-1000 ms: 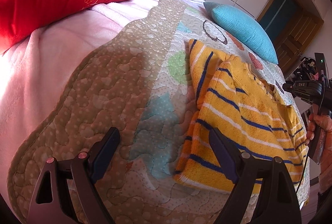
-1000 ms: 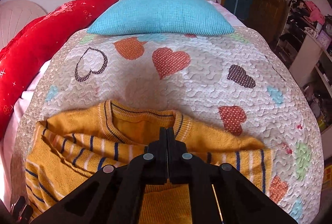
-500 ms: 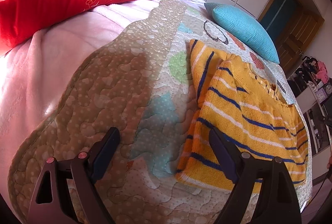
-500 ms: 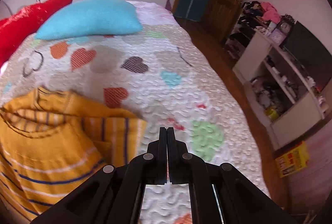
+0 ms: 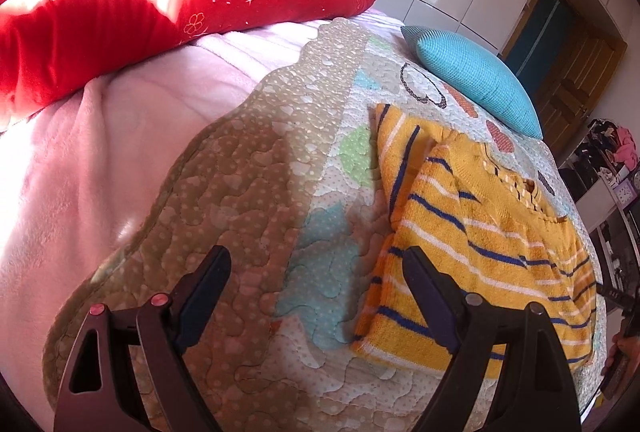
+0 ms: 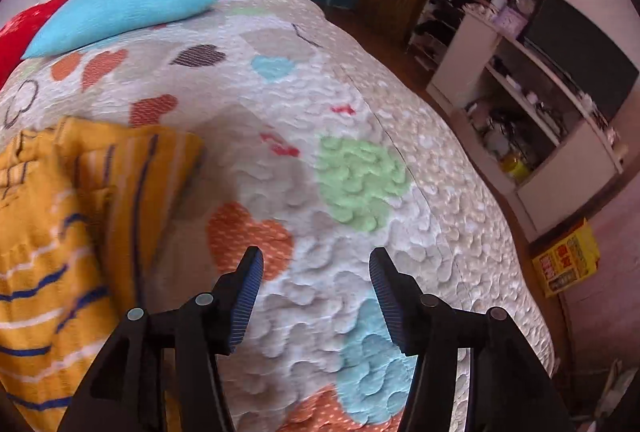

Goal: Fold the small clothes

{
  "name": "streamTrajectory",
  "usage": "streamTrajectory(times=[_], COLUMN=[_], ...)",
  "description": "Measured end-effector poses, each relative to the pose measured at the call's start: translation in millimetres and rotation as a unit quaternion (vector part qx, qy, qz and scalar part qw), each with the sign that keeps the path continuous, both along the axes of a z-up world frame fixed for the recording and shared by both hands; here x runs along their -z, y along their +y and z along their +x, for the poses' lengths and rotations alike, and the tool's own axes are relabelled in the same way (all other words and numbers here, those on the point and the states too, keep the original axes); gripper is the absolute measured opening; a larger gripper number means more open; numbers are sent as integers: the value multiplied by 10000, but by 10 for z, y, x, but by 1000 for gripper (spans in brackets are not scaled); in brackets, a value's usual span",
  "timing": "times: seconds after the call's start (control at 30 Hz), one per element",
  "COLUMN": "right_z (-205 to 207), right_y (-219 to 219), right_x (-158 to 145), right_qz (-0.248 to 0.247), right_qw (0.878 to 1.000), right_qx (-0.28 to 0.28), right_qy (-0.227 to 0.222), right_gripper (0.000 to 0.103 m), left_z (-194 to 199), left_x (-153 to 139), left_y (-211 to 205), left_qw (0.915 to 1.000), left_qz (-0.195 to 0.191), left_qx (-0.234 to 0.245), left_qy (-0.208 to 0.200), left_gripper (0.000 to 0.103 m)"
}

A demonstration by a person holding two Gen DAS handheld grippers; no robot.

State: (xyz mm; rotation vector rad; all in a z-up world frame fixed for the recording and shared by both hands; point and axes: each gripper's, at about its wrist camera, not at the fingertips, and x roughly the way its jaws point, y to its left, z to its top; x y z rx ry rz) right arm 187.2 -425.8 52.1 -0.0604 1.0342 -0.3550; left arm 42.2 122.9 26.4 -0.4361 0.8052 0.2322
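**A:** Status on the fold?

**B:** The yellow striped sweater (image 5: 476,244) lies flat on the heart-print quilt (image 6: 344,168), near the blue cushion (image 5: 472,80). By the look of it the body is doubled over and one sleeve is tucked across. The other sleeve (image 5: 394,152) pokes out at the far-left side in the left wrist view. So partly folded, I'd say; that sleeve and probably a final half-fold are left.

**A:** Tools?

**B:** The left gripper (image 5: 316,296) has its jaws spread wide with nothing between them, hovering over bare quilt just left of the sweater's near hem. The right gripper (image 6: 316,296) is opening now, jaws parted about halfway, also empty, only quilt under it. The sweater sits at the left edge of its view.

**A:** Change against a second ago?

**B:** The left side is basically the same: same pose, same opening. The right side changes a lot. Back then its jaws were fully closed and pointed right at the sweater's collar, seemingly just above the fabric. Since then it has swung away to the right, off the garment, and started spreading. In the left view it has dropped from mid-right to the bottom-right corner (image 5: 618,316). The sweater itself hasn't visibly shifted.

**A:** Anything else in frame?

**B:** The red pillow (image 5: 160,4) lies far-left, on the pink blanket (image 5: 120,136). Neither is touched.
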Motion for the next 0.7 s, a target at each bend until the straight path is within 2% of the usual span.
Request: streamTrajectory(times=[0.07,0.1,0.13,0.17,0.2,0.27,0.37,0.47,0.7], right_z=[-38,-62,-92,-122,-143,-165,-176,-169,-176], right_y=[-306,-428,-516,-578,-618,-676,-646,-650,-653], right_x=[135,186,221,248,279,336,337,345,341], right_qz=[246,492,640,687,692,895,805,814,814], right_qw=[9989,9975,9961,9948,9938,9915,9921,9921,9920], right_qx=[406,497,584,691,771,803,784,783,785], right_qy=[-37,-97,-189,-296,-398,-505,-555,-553,-552], right_gripper=[63,75,83,96,103,103,103,103,103], left_z=[16,22,27,29,35,49,73,106,186], left_x=[-9,-10,-6,1,13,54,138,171,222], left_y=[51,86,133,181,226,311,372,339,248], left_qw=[9999,9997,9994,9990,9987,9982,9976,9975,9968], left_qz=[113,173,211,223,220,140,-17,125,392], left_qx=[-95,-171,-272,-372,-455,-566,-625,-612,-457], left_qy=[19,31,38,50,77,153,286,334,521], left_gripper=[87,87,87,87,87,87,87,87,96])
